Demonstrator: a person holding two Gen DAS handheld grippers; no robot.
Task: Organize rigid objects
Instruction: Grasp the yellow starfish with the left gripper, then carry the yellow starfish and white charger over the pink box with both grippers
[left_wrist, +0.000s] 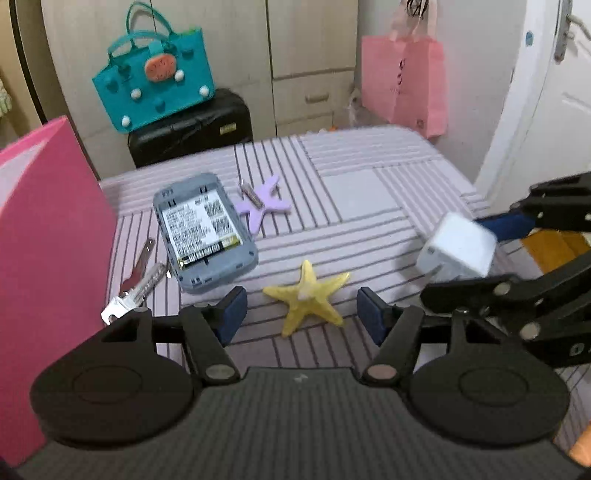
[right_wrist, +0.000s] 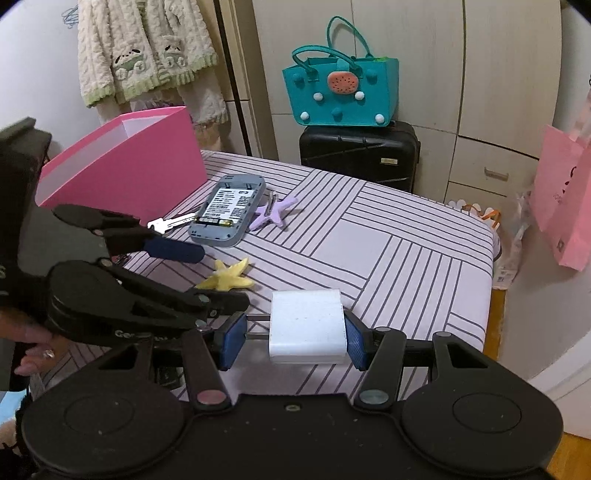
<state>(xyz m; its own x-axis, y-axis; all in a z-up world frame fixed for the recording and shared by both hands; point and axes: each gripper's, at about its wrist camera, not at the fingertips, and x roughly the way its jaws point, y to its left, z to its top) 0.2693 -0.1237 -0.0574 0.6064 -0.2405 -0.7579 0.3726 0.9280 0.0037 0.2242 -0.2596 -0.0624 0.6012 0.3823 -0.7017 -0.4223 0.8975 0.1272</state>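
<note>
Smooth white cube (right_wrist: 307, 325) in right tool (right_wrist: 291, 341)

Right tongs (right_wrist: 291, 334) clamp a white charger block (right_wrist: 306, 325) above the striped worktop (right_wrist: 406, 251).

Its 2 metal prongs point toward the left pad, which seems not quite touching the body. The left tongs (right_wrist: 207, 273) reach in open from the left, over a yellow starfish (right_wrist: 227, 278). Farther back lie a grey device (right_wrist: 229, 210), a purple starfish (right_wrist: 275, 214), keys (right_wrist: 170, 223) and a pink box (right_wrist: 129, 166).
</note>
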